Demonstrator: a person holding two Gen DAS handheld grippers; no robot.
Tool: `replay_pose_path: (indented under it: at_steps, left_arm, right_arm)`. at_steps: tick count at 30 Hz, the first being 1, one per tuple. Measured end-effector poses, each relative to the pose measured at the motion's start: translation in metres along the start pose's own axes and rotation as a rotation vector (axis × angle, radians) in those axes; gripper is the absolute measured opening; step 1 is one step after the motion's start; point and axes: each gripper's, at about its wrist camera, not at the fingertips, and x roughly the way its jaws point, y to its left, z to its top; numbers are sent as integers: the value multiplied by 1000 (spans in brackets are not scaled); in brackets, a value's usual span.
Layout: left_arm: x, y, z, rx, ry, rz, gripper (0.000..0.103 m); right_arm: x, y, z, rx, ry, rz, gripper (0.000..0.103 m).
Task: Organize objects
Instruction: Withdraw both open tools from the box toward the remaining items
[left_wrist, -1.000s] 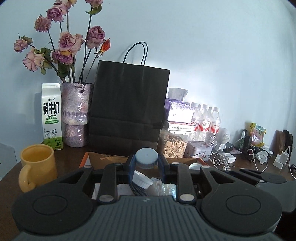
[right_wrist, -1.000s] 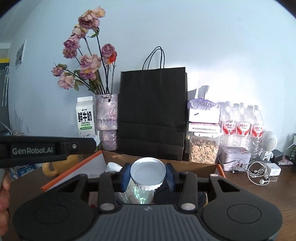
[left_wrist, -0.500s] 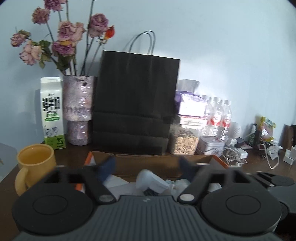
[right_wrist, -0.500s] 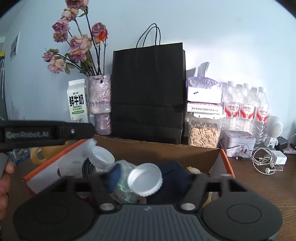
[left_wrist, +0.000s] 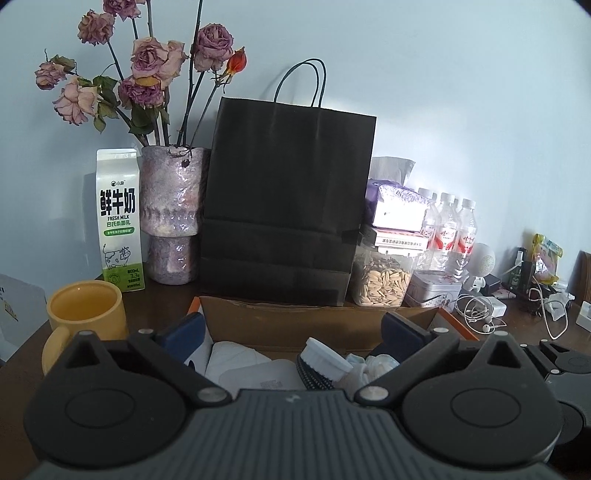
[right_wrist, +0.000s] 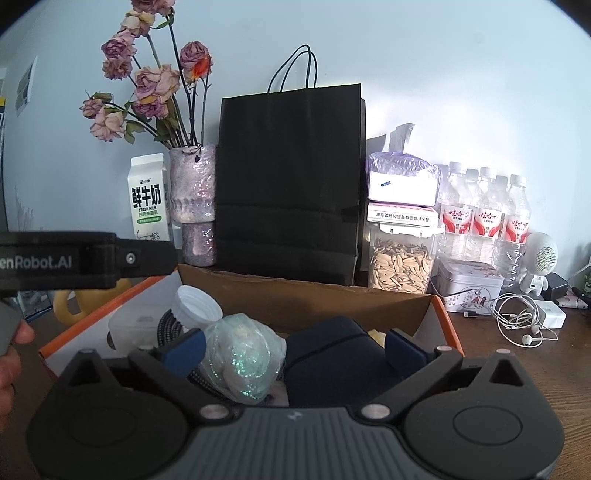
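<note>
An open cardboard box with orange edges (right_wrist: 439, 314) sits in front of me; it also shows in the left wrist view (left_wrist: 295, 325). Inside lie a white-capped bottle (right_wrist: 195, 306), also in the left wrist view (left_wrist: 325, 356), a glittery plastic bag (right_wrist: 240, 358), a dark blue pouch (right_wrist: 332, 354) and white packets (left_wrist: 236, 358). My left gripper (left_wrist: 293, 332) is open and empty above the box. My right gripper (right_wrist: 295, 345) is open and empty above the bag and pouch. The left gripper's body (right_wrist: 74, 260) crosses the right wrist view at left.
Behind the box stand a black paper bag (left_wrist: 288, 199), a vase of dried roses (left_wrist: 171, 214), a milk carton (left_wrist: 118, 218), a seed jar (right_wrist: 400, 266), water bottles (right_wrist: 487, 218) and a tin (right_wrist: 469, 286). A yellow mug (left_wrist: 83, 314) stands left. Earphones and chargers (right_wrist: 524, 321) lie right.
Both grippers were shut on white-capped bottles a second ago. Both have opened and let them drop into the box. The view has pulled back a little.
</note>
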Motion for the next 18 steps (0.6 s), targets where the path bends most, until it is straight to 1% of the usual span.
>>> replay_pose_path:
  at_steps: [5,10,14,18]
  left_arm:
    - [-6,3,1,-21,-21,5,103]
    - [-19,5,0,-17,-43,0,103]
    - [-32,8,-4,-17,-45,-1,103]
    - [-52,11,-11,-16,-68,-5,103]
  right_arm:
    - [-5,3,0,-9,-5,4,103]
    - [-17,4,-3,-18,-14,-7,103]
    - [-34,1,-7,-2,-51,-6,103]
    - [-54,-3,-15,8,-76,-17,103]
